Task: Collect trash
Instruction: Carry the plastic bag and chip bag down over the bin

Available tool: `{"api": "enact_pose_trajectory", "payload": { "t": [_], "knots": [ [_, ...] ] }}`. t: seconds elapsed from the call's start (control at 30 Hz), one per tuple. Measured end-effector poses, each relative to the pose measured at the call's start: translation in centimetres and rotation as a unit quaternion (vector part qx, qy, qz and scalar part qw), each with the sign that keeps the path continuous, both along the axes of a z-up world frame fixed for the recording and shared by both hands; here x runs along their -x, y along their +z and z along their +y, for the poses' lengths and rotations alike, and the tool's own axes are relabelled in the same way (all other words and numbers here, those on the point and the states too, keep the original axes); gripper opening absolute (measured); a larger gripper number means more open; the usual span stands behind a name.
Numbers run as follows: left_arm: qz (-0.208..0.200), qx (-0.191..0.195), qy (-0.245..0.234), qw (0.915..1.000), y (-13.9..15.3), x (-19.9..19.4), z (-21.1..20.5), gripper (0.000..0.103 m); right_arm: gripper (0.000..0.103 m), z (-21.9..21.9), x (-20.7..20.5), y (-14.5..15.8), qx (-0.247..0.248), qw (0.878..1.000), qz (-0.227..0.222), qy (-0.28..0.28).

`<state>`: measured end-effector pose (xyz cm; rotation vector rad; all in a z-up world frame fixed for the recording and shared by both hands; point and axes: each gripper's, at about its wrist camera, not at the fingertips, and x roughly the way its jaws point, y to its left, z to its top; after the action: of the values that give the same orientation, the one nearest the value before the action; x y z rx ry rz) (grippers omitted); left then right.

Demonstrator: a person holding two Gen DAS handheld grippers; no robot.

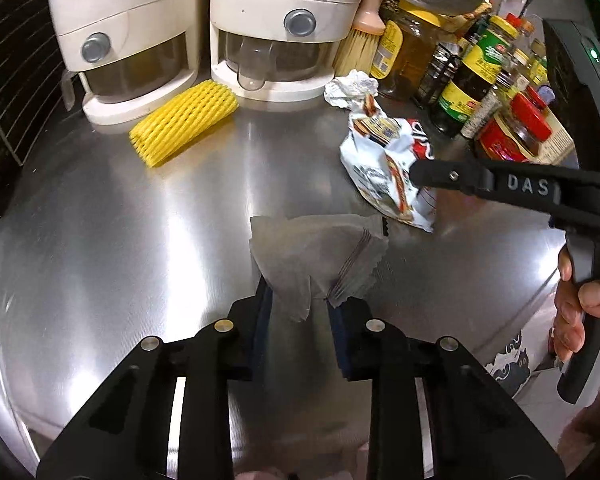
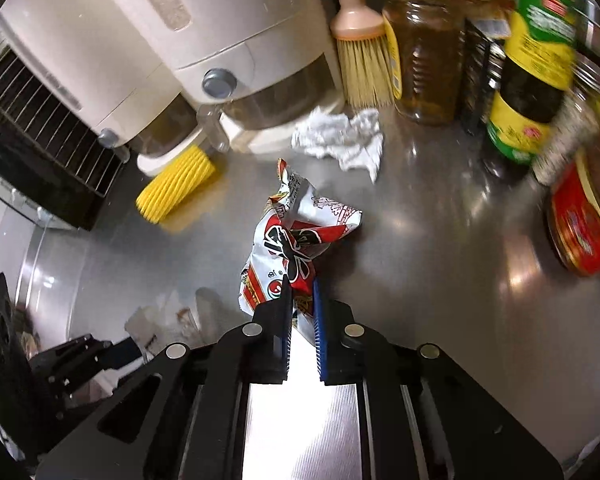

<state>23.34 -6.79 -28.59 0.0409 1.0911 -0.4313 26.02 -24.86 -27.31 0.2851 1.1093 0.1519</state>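
On the steel tabletop [image 1: 100,220], the left tongs [image 1: 300,300] pinch a clear wrapper [image 1: 312,252] while the right tongs [image 2: 300,300] clamp tight on a crumpled snack bag [image 2: 296,236].

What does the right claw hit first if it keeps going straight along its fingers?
Nothing new at first: the right claw is already shut on the red-and-white snack wrapper. Past that lies bare steel counter, then probably the crumpled white tissue, though depth is unclear.

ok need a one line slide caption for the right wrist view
Right gripper shut on a crumpled snack wrapper on the steel counter, yellow foam net and tissue beyond.
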Motion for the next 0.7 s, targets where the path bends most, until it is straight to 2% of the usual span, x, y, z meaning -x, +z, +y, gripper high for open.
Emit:
{"api": "enact_pose_trajectory", "payload": {
  "t": [0.47, 0.7],
  "knots": [
    [-0.005, 0.000, 0.007, 1.0000, 1.3, 8.7, 1.5, 0.026, 0.011, 0.9, 11.8, 1.7, -0.029, 1.000, -0.012, 0.002],
    [0.008, -0.001, 0.008, 0.9999, 0.3, 12.4, 2.7, 0.026, 0.011, 1.9, 16.6, 1.1, -0.043, 0.999, -0.008, 0.009]
  ]
}}
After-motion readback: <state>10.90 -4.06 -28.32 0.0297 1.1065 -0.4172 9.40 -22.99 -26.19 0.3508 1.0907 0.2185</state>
